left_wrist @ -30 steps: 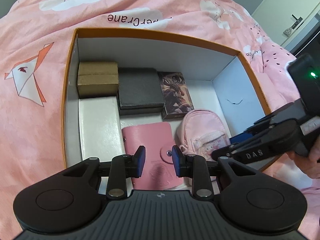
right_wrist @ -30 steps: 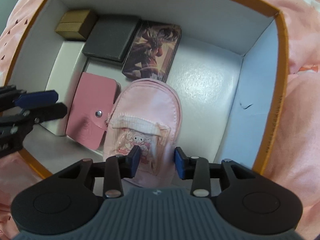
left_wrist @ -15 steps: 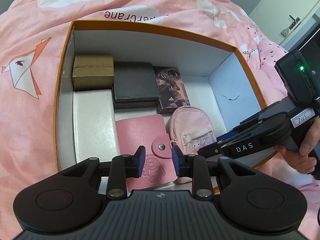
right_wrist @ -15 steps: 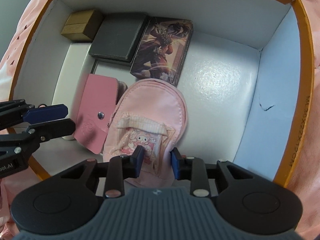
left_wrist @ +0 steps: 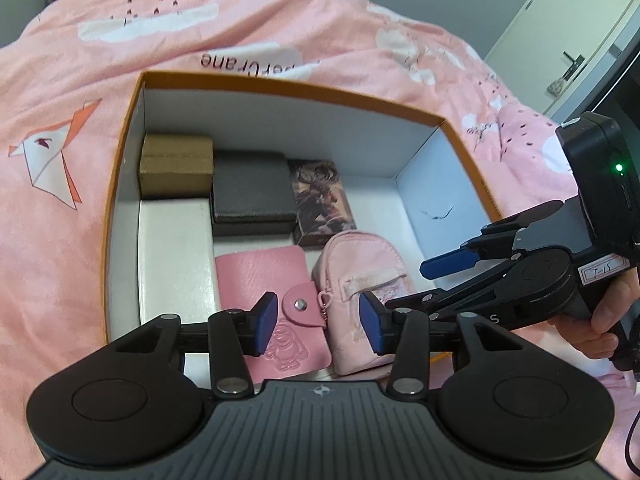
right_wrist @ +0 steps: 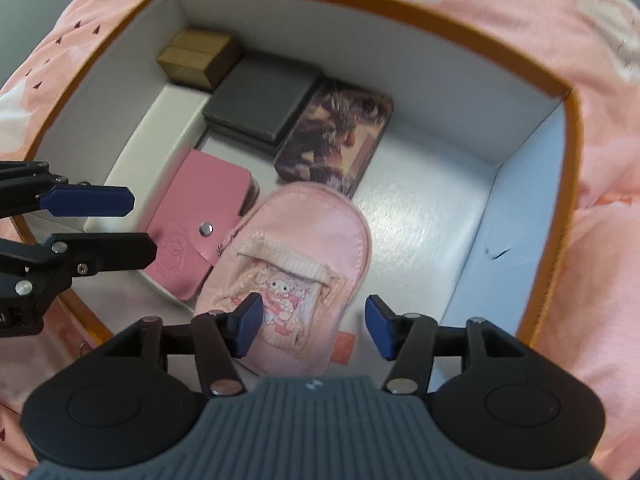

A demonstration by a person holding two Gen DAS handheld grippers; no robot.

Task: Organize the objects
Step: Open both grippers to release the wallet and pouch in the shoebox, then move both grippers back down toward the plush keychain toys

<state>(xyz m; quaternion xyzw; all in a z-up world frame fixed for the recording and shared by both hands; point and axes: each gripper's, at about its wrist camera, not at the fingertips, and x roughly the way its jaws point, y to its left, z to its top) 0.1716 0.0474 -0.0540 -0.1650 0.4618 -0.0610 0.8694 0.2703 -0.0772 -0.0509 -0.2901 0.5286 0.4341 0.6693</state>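
Both claws have spread wide since earlier, gripping nothing: left claw, right claw. Pink pouch lies in the box, lower centre, rounded top toward upper right.

Both wrist views close above the near rim, angled down into one shared box (right nearer).
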